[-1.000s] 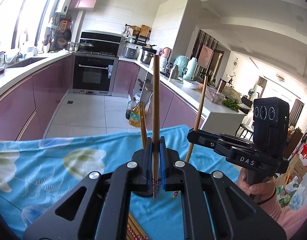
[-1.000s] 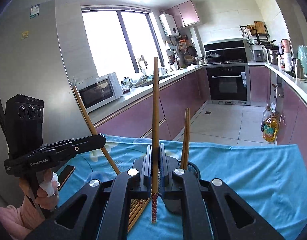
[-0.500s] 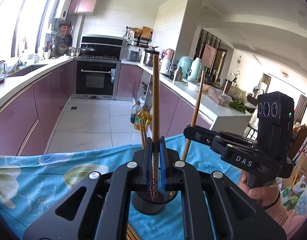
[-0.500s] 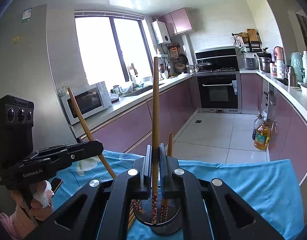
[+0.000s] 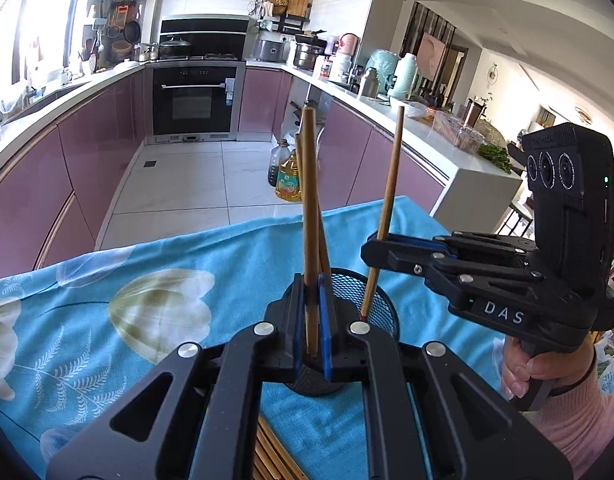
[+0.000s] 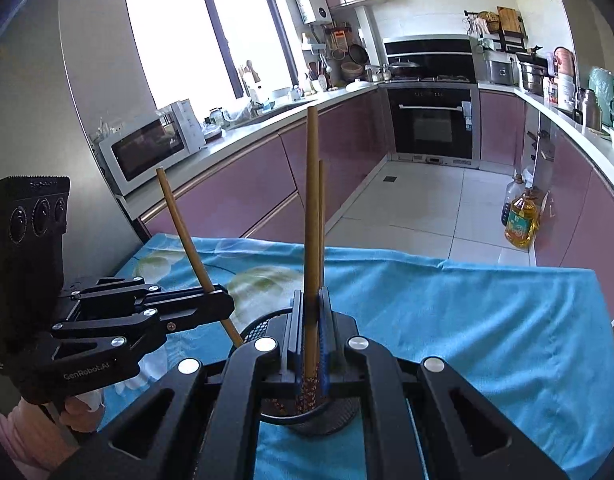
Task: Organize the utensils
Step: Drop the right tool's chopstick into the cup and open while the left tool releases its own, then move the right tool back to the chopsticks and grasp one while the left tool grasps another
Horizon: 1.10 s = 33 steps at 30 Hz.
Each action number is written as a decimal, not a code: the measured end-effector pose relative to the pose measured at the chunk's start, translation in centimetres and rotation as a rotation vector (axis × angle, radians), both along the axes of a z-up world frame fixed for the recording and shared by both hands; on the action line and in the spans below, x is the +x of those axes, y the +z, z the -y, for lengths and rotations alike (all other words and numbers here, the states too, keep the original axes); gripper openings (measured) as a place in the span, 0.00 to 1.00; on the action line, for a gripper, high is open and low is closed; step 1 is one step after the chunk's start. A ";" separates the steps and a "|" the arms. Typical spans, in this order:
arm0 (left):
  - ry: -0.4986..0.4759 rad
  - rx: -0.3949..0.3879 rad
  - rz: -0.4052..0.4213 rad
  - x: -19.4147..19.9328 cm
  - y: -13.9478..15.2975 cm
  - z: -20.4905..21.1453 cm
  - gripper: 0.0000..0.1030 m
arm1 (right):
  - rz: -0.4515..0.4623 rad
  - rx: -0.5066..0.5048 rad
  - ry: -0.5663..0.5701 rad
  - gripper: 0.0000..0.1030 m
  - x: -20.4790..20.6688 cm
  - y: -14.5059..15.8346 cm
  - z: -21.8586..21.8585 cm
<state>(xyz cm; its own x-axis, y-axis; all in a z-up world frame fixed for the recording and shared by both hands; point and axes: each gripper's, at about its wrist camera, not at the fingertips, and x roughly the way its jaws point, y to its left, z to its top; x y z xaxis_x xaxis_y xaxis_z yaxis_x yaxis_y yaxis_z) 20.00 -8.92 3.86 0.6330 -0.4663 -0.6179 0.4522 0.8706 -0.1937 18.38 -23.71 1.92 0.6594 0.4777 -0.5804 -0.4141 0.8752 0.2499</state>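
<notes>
A bench under a blue flowered cloth (image 5: 179,280) stands in a kitchen with mauve cabinets (image 6: 243,196), an oven (image 5: 193,100) and oil bottles (image 5: 287,180) on the tiled floor. A black mesh holder (image 5: 381,304) sits on the cloth, more chopsticks (image 5: 273,456) apparently lying beside it. The left gripper (image 5: 313,320) has its fingers clamped on a chopstick (image 5: 310,208); the right gripper (image 6: 311,332) has its fingers clamped on another chopstick (image 6: 311,200). Both chopsticks' lower ends are in the holder.

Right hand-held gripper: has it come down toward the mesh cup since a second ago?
Yes. The right hand-held gripper has dropped, putting its chopstick's tip inside the mesh cup on the blue cloth.
</notes>
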 end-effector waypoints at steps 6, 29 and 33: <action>0.015 0.005 -0.028 1.4 -1.2 0.1 0.08 | -0.028 -0.006 -0.013 0.07 0.8 -0.8 -0.2; 0.202 0.087 0.098 -7.5 -3.7 -7.5 0.53 | 0.079 0.029 0.108 0.37 -8.8 -1.8 -2.3; 0.221 0.124 0.041 -9.0 -6.4 -8.8 0.53 | -0.016 -0.011 0.148 0.38 -9.6 -5.3 -4.5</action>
